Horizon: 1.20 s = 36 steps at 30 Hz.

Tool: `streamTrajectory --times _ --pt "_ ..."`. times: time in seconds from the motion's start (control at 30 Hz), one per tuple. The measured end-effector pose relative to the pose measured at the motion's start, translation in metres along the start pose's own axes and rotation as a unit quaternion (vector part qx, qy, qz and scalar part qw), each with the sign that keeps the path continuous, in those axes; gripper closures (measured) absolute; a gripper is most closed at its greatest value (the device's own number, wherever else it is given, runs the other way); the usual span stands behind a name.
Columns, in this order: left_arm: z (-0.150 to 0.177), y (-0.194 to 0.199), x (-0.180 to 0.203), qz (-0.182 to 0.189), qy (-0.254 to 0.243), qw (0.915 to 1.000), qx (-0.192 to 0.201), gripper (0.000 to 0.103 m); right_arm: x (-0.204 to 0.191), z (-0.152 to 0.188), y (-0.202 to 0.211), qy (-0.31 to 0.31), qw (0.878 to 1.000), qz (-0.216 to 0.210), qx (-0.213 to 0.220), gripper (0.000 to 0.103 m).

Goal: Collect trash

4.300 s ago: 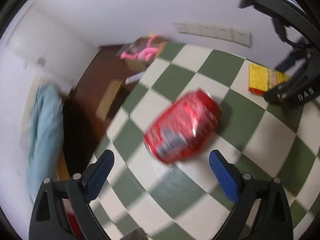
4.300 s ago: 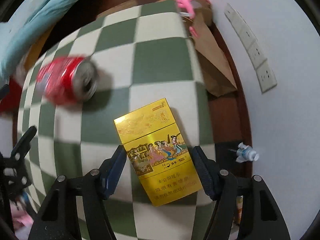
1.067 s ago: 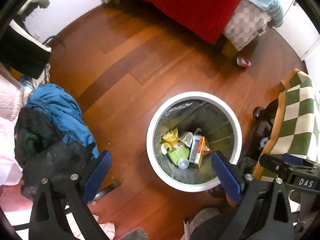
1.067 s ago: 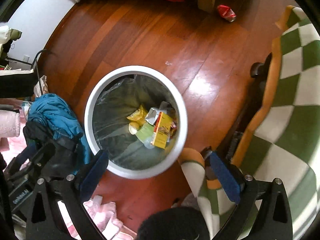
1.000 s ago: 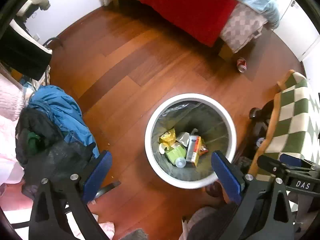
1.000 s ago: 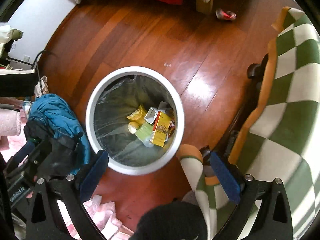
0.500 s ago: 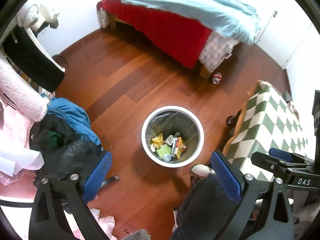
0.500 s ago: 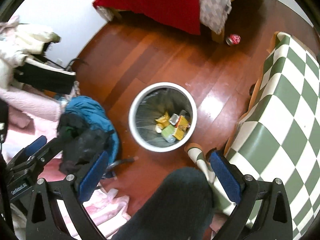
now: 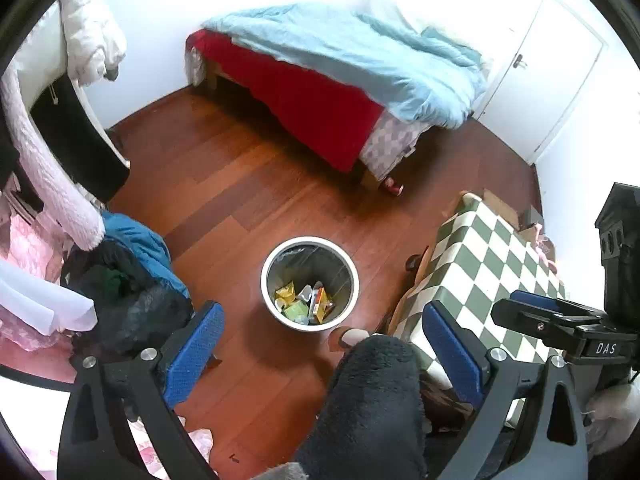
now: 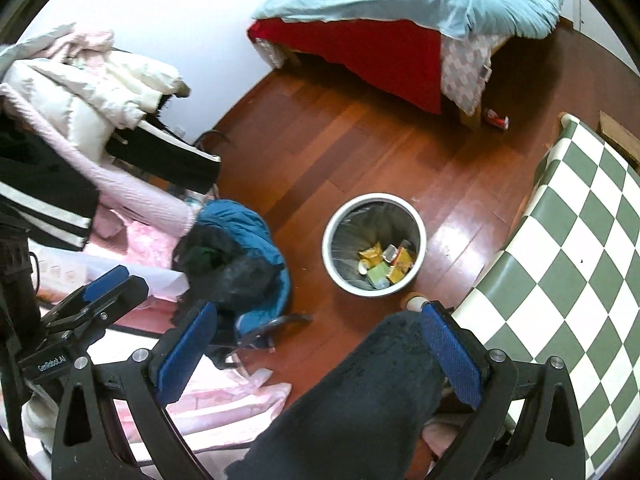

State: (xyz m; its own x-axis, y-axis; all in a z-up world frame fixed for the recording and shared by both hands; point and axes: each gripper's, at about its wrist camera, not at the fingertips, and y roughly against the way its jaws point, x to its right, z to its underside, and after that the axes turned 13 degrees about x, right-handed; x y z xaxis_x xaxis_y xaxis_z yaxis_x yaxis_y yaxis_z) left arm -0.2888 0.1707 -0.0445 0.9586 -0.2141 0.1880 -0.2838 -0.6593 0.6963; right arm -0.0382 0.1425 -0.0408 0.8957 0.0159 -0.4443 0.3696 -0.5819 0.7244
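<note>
Trash sits in the bottom of the white bin (image 9: 308, 283): we see a yellow packet, a green carton and a few wrappers heaped there, below its rim. One red can (image 10: 496, 117) lies on the wooden floor (image 9: 224, 184) beside the corner of the bed (image 9: 344, 76), well apart from the bin, so we judge the job mostly done with that can left to fetch. Our left gripper (image 9: 320, 344) and right gripper (image 10: 316, 344) both hang high above the floor with jaws spread wide and nothing between them. The checkered table (image 10: 580, 248) shows no litter on the part we can see. Open floor runs from the bin toward the can; the clothes pile (image 10: 232, 256) crowds the bin's left side, the table edge its right.
</note>
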Motion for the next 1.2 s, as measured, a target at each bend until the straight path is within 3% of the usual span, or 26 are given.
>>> streamTrajectory --times 0.3,0.57,1.2 --pt "-0.008 0.038 0.011 0.028 0.0 0.9996 0.009 0.002 -0.03 -0.003 0.051 0.016 0.999 -0.03 0.014 0.0" --pt "-0.01 0.056 0.015 0.034 -0.003 0.9992 0.019 0.002 -0.046 -0.003 0.073 0.028 0.999 -0.038 0.018 0.0" --pt "-0.007 0.052 0.009 0.034 0.006 0.9994 0.009 0.002 -0.044 -0.003 0.072 0.033 0.999 -0.037 0.008 0.0"
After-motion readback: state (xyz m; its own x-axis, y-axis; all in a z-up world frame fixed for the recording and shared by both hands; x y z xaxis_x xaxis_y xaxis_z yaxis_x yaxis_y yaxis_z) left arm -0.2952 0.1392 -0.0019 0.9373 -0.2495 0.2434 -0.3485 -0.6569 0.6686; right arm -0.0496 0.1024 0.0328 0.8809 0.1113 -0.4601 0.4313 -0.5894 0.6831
